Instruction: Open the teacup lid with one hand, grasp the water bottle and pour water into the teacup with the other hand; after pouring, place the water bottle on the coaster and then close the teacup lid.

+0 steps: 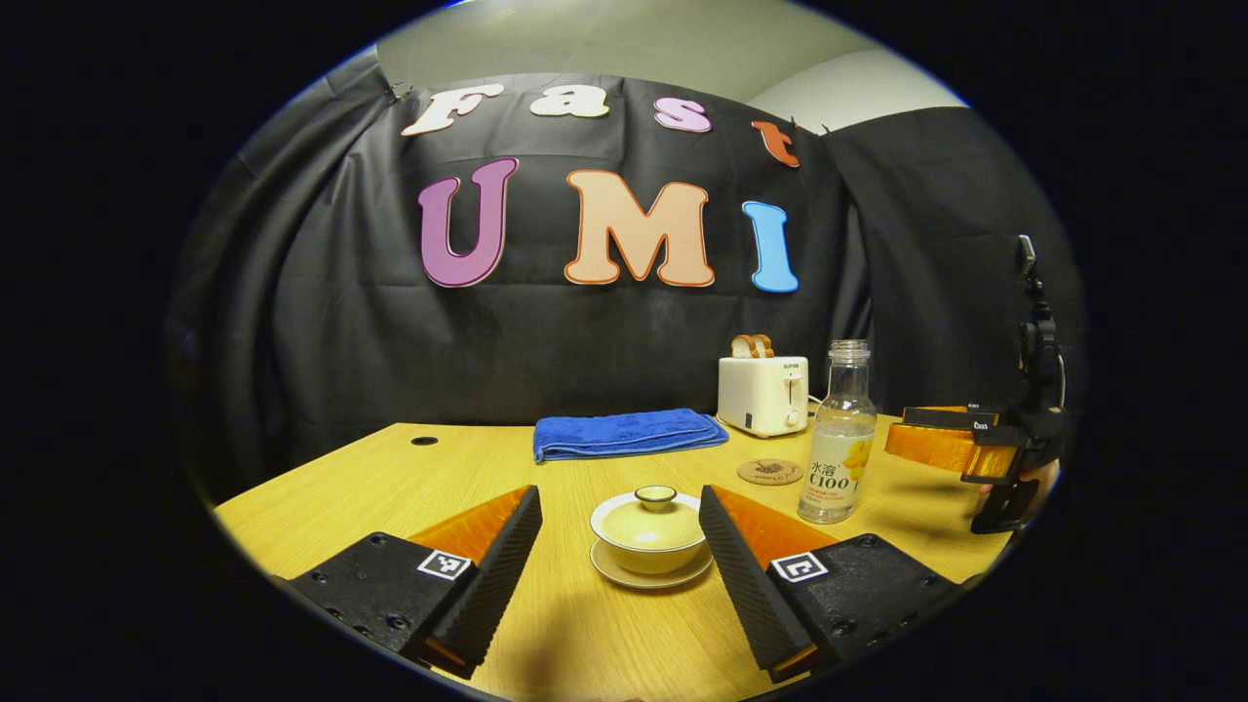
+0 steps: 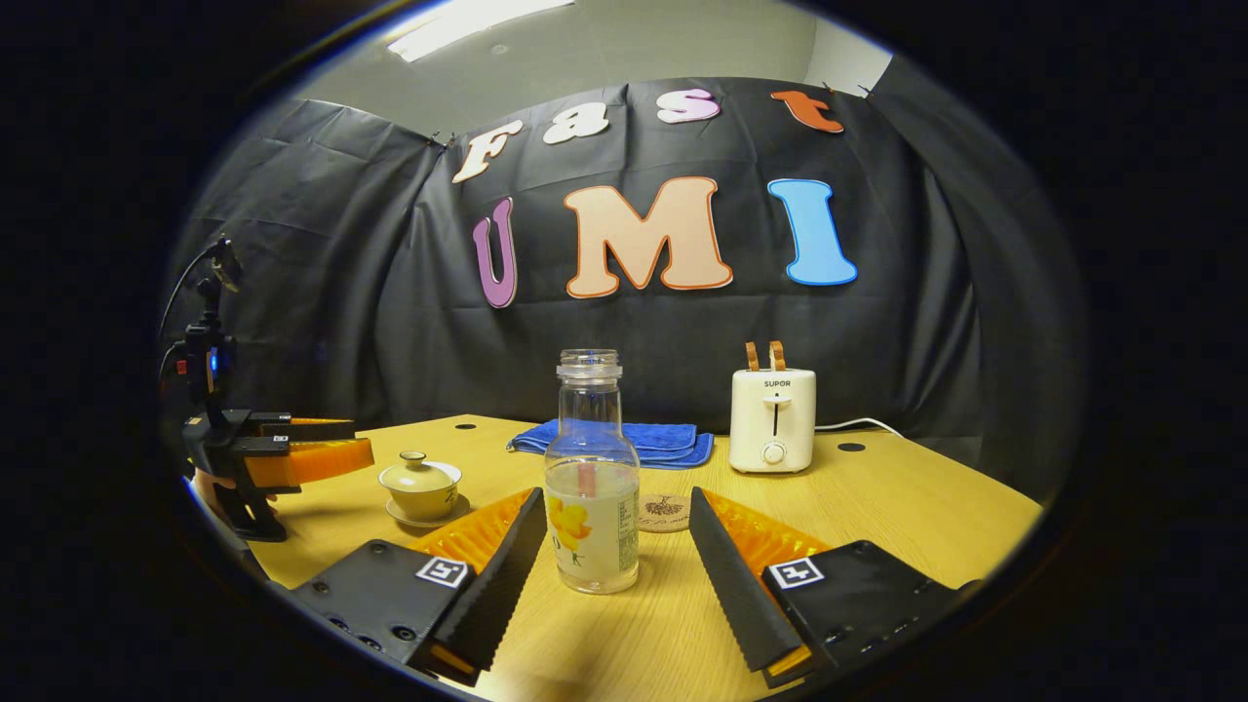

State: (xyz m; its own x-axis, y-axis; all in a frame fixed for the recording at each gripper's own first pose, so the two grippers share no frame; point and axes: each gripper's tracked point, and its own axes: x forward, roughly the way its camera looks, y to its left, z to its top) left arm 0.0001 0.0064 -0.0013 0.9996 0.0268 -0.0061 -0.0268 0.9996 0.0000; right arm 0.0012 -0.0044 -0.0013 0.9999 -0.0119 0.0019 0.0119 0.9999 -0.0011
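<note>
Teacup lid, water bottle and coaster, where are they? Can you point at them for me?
teacup lid (image 1: pixel 655 497), left gripper view, on its knob.
water bottle (image 2: pixel 591 517), right gripper view, on its label.
coaster (image 1: pixel 770 472), left gripper view, on its flat top.

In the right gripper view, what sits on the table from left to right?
The other gripper → teacup with its lid on → water bottle → coaster → toaster. The blue towel lies behind the bottle, so I leave it out.
</note>
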